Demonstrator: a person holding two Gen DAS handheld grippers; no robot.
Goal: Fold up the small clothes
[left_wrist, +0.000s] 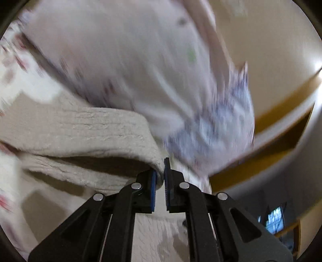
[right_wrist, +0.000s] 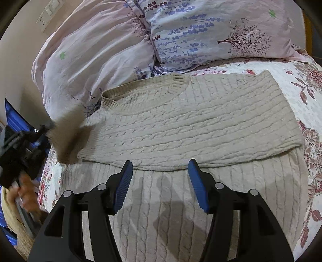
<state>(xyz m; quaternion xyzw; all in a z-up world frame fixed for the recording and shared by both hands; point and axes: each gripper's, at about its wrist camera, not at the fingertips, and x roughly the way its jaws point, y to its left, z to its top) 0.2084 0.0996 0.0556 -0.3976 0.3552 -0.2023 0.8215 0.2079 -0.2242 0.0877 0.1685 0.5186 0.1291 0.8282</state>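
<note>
A beige cable-knit sweater [right_wrist: 191,125] lies on the bed, its upper part folded across the lower part. My left gripper [left_wrist: 160,171] is shut on a part of the sweater [left_wrist: 90,129], lifted off the bed. In the right wrist view that gripper [right_wrist: 43,129] shows at the left edge, with the blurred sweater part [right_wrist: 68,137] hanging from it. My right gripper [right_wrist: 160,167] is open and empty, hovering just above the sweater's lower part near the fold line.
Two floral pillows [right_wrist: 124,46] lie behind the sweater. A floral bedsheet [right_wrist: 308,112] covers the bed. A wall with a switch plate [right_wrist: 48,12] is at the far left. Pillows [left_wrist: 130,60] and a ceiling with a wooden ledge [left_wrist: 281,125] fill the blurred left wrist view.
</note>
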